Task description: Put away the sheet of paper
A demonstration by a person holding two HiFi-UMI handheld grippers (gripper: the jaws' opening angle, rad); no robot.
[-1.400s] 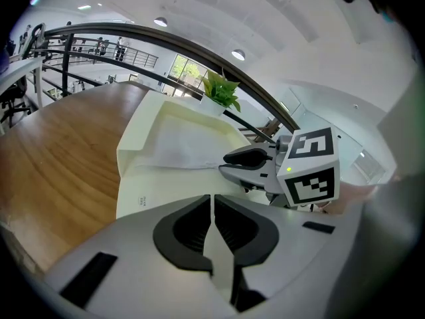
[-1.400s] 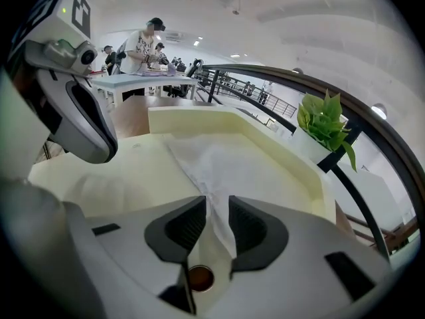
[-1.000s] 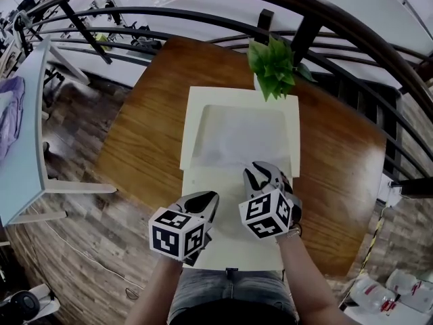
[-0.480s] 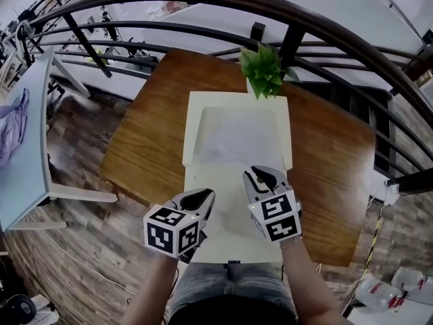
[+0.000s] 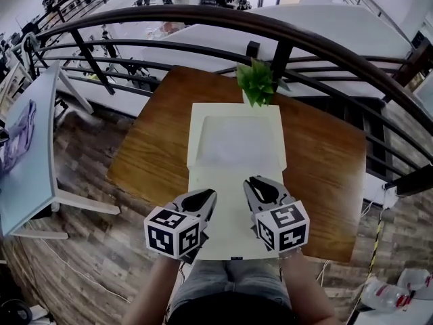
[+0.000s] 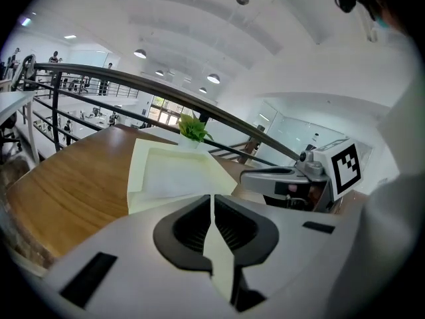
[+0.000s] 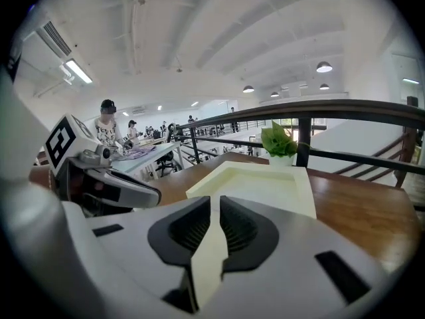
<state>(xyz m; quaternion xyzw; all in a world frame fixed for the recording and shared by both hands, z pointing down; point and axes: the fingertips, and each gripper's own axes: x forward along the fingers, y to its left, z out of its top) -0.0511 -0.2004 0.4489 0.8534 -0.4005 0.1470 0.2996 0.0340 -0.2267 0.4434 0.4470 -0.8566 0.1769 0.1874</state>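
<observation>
The sheet of paper (image 5: 237, 144) lies flat in the recess of a cream tray (image 5: 195, 131) on the far half of the wooden table (image 5: 152, 151). A flat cream panel (image 5: 223, 181) extends from the tray's near edge toward the person. A potted plant (image 5: 256, 81) stands just beyond the tray at 12 o'clock.

Both grippers hover over the near panel. In the head view the left gripper (image 5: 201, 198) sits at 7 o'clock and the right gripper (image 5: 262, 187) at 5 o'clock. On each, the gripper view shows the jaw tips pressed together. Only the cream surface below shows through the slit behind them, and neither pair pinches anything.

From both sets of jaws the sheet lies at 12 o'clock, straight ahead and below jaw level. Both grippers point along the 6-to-12 line, which is also the long axis of the tray and panel together. The sheet's near edge runs 9 to 3, square to that line. The right gripper is slightly further forward and therefore nearer the sheet.

The sheet appears to be already seated in the recess. Any remaining step probably concerns the near panel, which looks like a cover; a hinge cannot be confirmed.
</observation>
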